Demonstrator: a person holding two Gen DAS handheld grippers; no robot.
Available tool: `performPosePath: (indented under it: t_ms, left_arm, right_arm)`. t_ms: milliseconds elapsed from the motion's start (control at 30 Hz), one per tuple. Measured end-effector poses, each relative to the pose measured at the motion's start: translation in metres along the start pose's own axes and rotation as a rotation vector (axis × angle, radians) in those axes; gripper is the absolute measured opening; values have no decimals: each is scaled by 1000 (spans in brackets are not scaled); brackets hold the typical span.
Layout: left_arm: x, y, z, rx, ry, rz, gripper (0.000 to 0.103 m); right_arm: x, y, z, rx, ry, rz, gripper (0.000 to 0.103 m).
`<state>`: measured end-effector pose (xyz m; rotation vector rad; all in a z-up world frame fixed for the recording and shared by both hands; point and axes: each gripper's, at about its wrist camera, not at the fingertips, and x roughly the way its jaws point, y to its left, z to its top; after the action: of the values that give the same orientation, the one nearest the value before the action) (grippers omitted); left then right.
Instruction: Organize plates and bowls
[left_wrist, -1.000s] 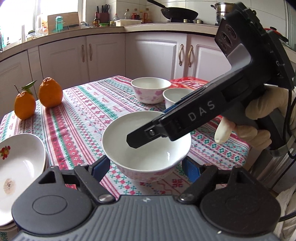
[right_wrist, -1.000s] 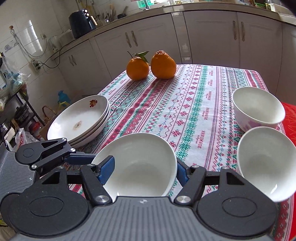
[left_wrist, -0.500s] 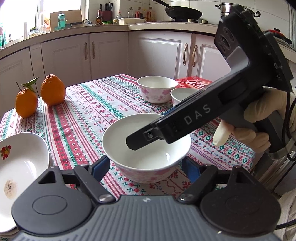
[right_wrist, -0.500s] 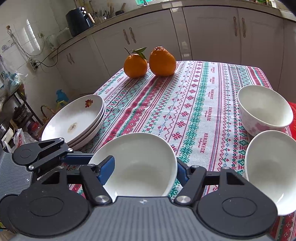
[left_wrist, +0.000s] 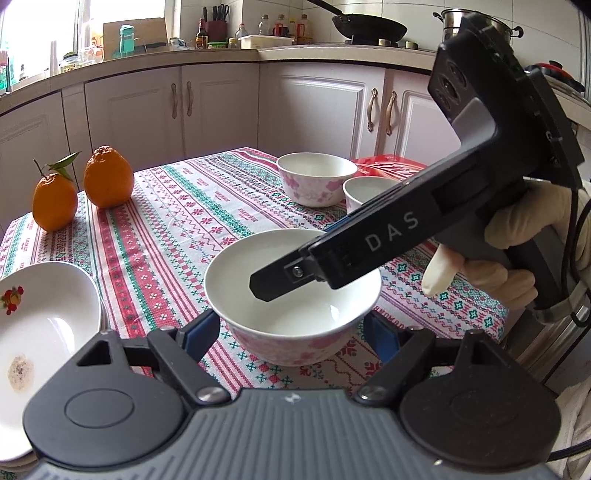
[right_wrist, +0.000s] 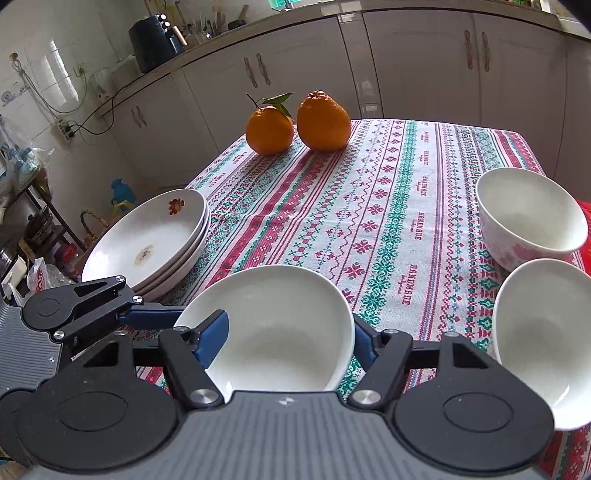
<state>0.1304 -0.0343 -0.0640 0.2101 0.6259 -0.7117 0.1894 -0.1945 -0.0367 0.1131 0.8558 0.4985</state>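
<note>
A white bowl with pink flowers (left_wrist: 291, 317) stands near the table's front edge and also shows in the right wrist view (right_wrist: 280, 328). My left gripper (left_wrist: 291, 332) is open, its blue fingers on either side of the bowl. My right gripper (right_wrist: 288, 339) is open, straddling the same bowl from the other side; its finger (left_wrist: 295, 273) reaches over the rim. Two more flowered bowls (left_wrist: 316, 177) (left_wrist: 369, 192) stand at the right. A stack of white plates (right_wrist: 151, 240) sits at the left edge.
Two oranges (right_wrist: 299, 125) sit at the far end of the patterned tablecloth (right_wrist: 388, 221). White kitchen cabinets (left_wrist: 207, 107) ring the table. A red item (left_wrist: 388, 164) lies behind the bowls.
The view in both cameras has shifted a little, with both grippers edging along the bowl. The bowl stays on the table and both grippers stay open.
</note>
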Motion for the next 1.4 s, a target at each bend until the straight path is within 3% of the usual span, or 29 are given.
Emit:
performPosePath:
  t_ms: [167, 233, 367, 700, 900, 1167, 1400]
  left_arm:
    - [0, -5, -1, 29, 5, 17, 87]
    - [0, -5, -3, 23, 17, 14, 88]
    - [-8, -5, -5, 4, -4, 0, 93]
    - [-32, -21, 4, 44, -39, 35, 94]
    - [-34, -37, 18, 61, -64, 17, 94]
    - [-23, -59, 42, 117, -74, -8, 94]
    - [9, -73, 75, 121, -60, -43, 94]
  right_arm:
    - [-5, 6, 1, -17, -31, -17, 101]
    - [-10, 8, 1, -30, -43, -31, 103]
    - [-23, 11, -3, -56, -64, -65, 103]
    - [-72, 6, -25, -51, -152, -211, 103]
    - [-99, -13, -43, -24, -194, -328, 103]
    - [-110, -39, -71, -38, -188, -470, 103]
    - [-101, -56, -79, -78, -183, -481, 103]
